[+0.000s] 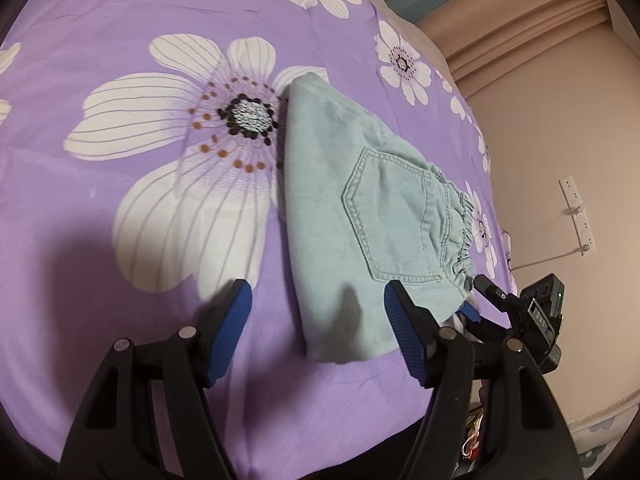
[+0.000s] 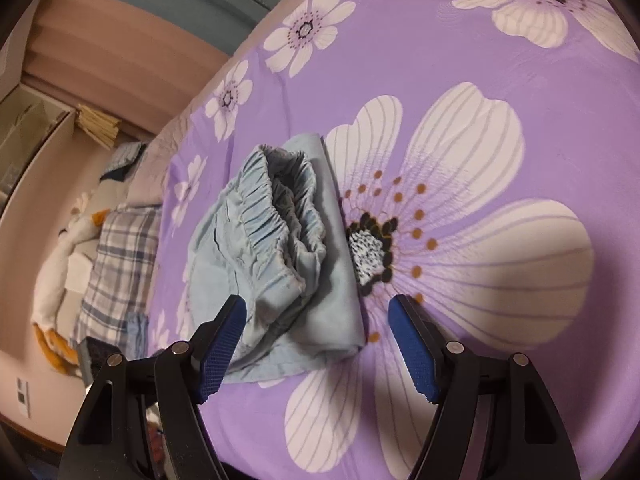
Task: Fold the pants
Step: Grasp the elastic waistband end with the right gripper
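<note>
Light blue pants [image 1: 340,200] lie folded into a thick bundle on the purple flowered sheet [image 1: 120,20], back pocket [image 1: 392,216] facing up. My left gripper [image 1: 318,320] is open, and the bundle's near corner lies between its blue pads without touching them. At the waistband end is my right gripper [image 1: 478,300], seen from the side. In the right wrist view the gathered elastic waistband [image 2: 276,216] faces me. My right gripper [image 2: 316,336] is open there too; its left finger [image 2: 220,344] hangs over the bundle's near edge and its right finger is over bare sheet [image 2: 520,40].
The bed's edge runs just past the waistband. Beyond it stand a beige wall with power sockets [image 1: 576,208] and a cable. Beside the bed lie a plaid cloth [image 2: 120,260] and white and orange soft things [image 2: 68,264]. Curtains [image 1: 540,12] hang behind.
</note>
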`<move>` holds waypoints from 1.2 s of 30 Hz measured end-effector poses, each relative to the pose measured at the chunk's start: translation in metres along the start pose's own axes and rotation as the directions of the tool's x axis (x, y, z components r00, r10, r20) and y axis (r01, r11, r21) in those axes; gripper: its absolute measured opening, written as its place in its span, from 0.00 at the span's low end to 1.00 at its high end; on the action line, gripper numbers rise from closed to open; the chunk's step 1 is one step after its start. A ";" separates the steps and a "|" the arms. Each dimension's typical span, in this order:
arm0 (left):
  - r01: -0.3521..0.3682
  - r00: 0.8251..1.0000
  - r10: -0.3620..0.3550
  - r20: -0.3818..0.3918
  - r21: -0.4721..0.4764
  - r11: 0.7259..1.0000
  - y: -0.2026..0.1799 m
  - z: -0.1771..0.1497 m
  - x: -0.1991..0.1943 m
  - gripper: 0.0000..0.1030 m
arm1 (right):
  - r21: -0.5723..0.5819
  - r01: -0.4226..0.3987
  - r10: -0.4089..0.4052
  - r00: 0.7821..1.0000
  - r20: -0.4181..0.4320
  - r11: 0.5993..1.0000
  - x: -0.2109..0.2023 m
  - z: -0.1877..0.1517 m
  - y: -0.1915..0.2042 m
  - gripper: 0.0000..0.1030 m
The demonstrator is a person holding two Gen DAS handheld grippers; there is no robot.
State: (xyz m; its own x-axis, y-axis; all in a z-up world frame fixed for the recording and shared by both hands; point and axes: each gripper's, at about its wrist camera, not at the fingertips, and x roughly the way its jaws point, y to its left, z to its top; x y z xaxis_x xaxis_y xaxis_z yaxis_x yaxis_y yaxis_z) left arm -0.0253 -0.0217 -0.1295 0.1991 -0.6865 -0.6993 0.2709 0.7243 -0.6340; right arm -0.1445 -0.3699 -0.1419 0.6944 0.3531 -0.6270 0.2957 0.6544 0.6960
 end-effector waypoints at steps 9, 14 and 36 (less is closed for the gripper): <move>0.014 0.999 -0.013 -0.030 0.034 0.999 -0.008 0.015 0.022 0.67 | -0.046 -0.038 0.035 0.997 -0.061 0.998 0.020 0.012 0.008 0.72; 0.015 0.999 -0.013 -0.043 0.067 0.998 -0.017 0.023 0.035 0.67 | -0.085 -0.040 0.034 0.996 -0.079 0.996 0.032 0.019 0.015 0.72; -0.039 0.998 0.050 -0.049 0.200 0.979 -0.048 0.038 0.066 0.72 | -0.169 -0.015 0.005 0.998 -0.057 0.986 0.048 0.021 0.034 0.69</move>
State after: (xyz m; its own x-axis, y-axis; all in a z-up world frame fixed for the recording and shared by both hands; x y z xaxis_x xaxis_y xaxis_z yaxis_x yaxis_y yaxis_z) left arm 0.0109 -0.1042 -0.1327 0.1659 -0.6456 -0.7454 0.4459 0.7233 -0.5273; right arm -0.0875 -0.3443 -0.1411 0.6573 0.3939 -0.6424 0.1705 0.7527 0.6360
